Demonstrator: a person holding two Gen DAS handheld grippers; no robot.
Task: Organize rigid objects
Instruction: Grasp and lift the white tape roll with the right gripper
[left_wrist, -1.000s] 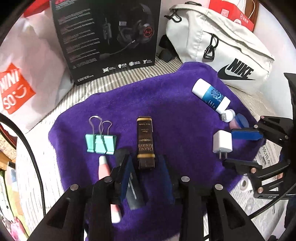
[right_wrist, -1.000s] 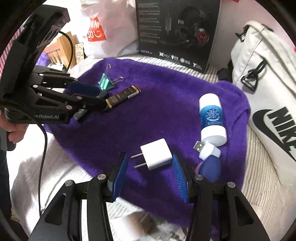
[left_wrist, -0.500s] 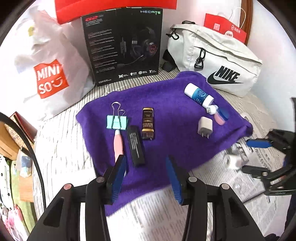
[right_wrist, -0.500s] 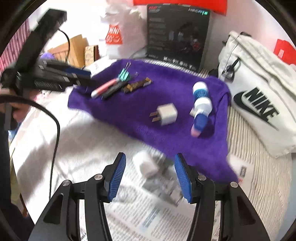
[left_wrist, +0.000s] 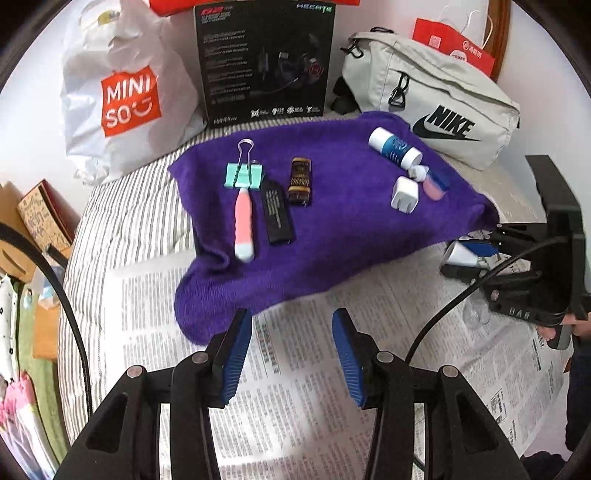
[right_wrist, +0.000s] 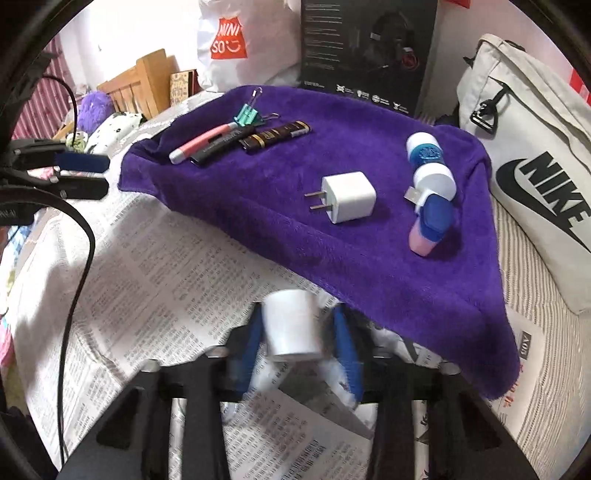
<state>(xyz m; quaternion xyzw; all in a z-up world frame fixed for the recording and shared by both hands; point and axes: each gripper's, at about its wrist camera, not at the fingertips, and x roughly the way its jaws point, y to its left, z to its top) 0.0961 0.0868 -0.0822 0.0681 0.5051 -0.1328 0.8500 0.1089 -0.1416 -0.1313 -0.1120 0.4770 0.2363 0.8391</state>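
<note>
Straddling a smooth white cylinder (right_wrist: 291, 325) on newsprint (right_wrist: 155, 258), the right gripper (right_wrist: 295, 343) seems not quite clamped, though blur obscures contact; the left gripper (left_wrist: 291, 354) gapes wide, empty, near the fuzzy purple towel (left_wrist: 332, 229).

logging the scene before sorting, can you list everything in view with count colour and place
towel: 1, purple, on bed over newspaper
binder clip: 1, mint green, towel's far left
pen-like stick: 1, pink, below clip
flat bar: 1, black, beside pink stick
tube: 1, brown and gold, towel middle
bottle: 1, blue and white, towel right
charger plug: 1, white, towel right
white cylinder: 1, between right fingers
Nike bag: 1, grey, behind
headset box: 1, black, behind
Miniso bag: 1, white
left gripper: open, over newspaper
right gripper: around cylinder
</note>
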